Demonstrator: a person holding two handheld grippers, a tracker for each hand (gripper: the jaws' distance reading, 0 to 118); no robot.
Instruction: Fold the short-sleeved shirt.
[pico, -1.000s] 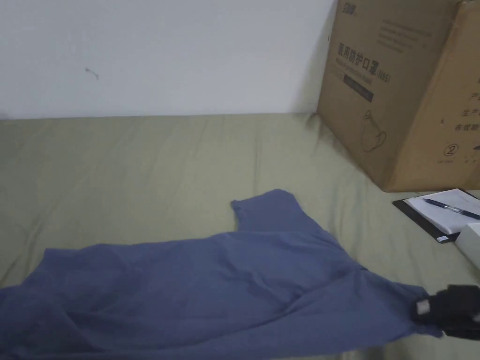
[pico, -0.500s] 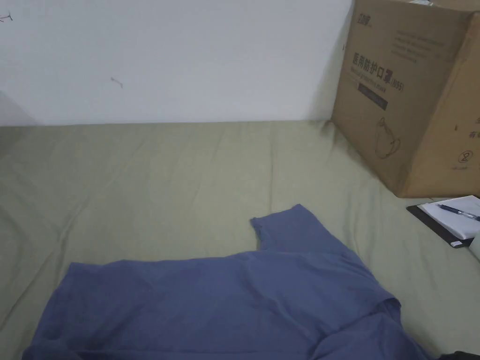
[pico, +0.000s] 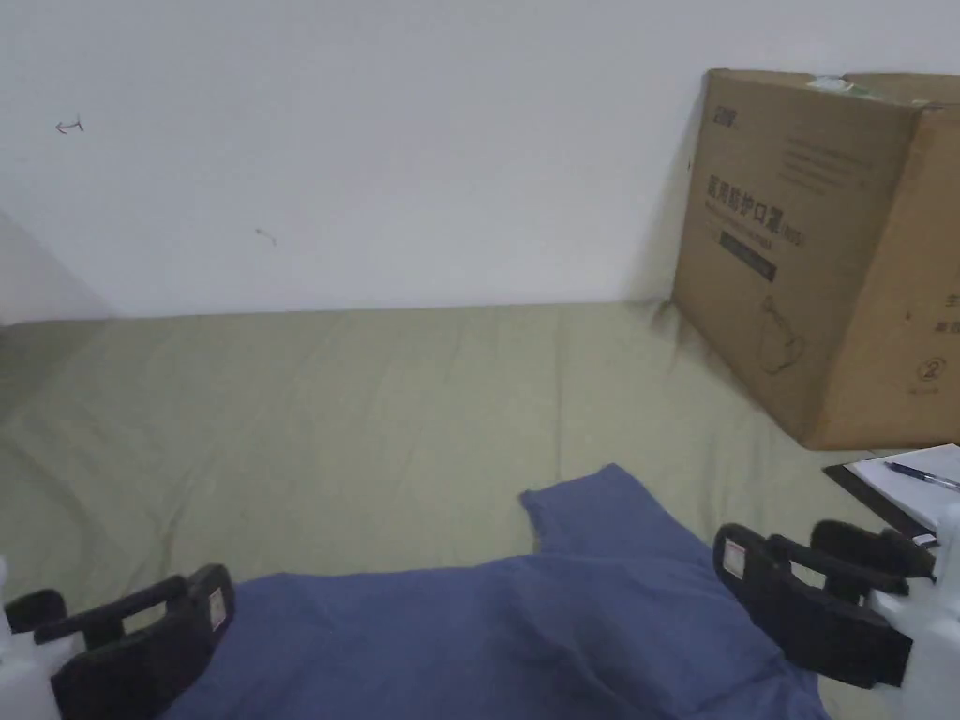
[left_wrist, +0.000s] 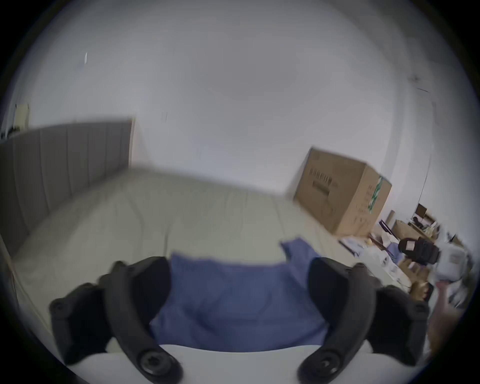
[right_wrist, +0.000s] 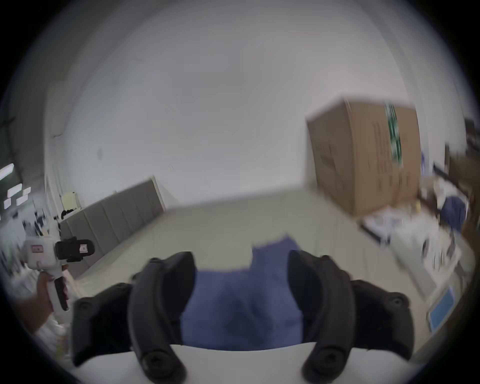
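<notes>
The blue short-sleeved shirt (pico: 525, 628) lies spread on the olive bed sheet (pico: 375, 422), one sleeve (pico: 600, 511) pointing toward the wall. My left gripper (pico: 127, 605) hovers open over the shirt's left end. My right gripper (pico: 787, 548) is open above the shirt's right end. In the left gripper view the jaws of the left gripper (left_wrist: 239, 265) stand wide apart, with the shirt (left_wrist: 233, 298) beyond them and the right gripper (left_wrist: 415, 249) far right. In the right gripper view the right gripper (right_wrist: 241, 259) frames the shirt (right_wrist: 239, 298), with the left gripper (right_wrist: 75, 249) at far left.
A large cardboard box (pico: 825, 253) stands on the bed at the back right against the white wall. A notepad with a pen (pico: 914, 478) lies in front of it. A grey padded headboard (left_wrist: 59, 169) borders the bed's left side. Bare sheet stretches behind the shirt.
The head camera has tilted up. A second ago the right gripper was at the shirt's right corner; now both grippers are in view, open above the shirt's ends.
</notes>
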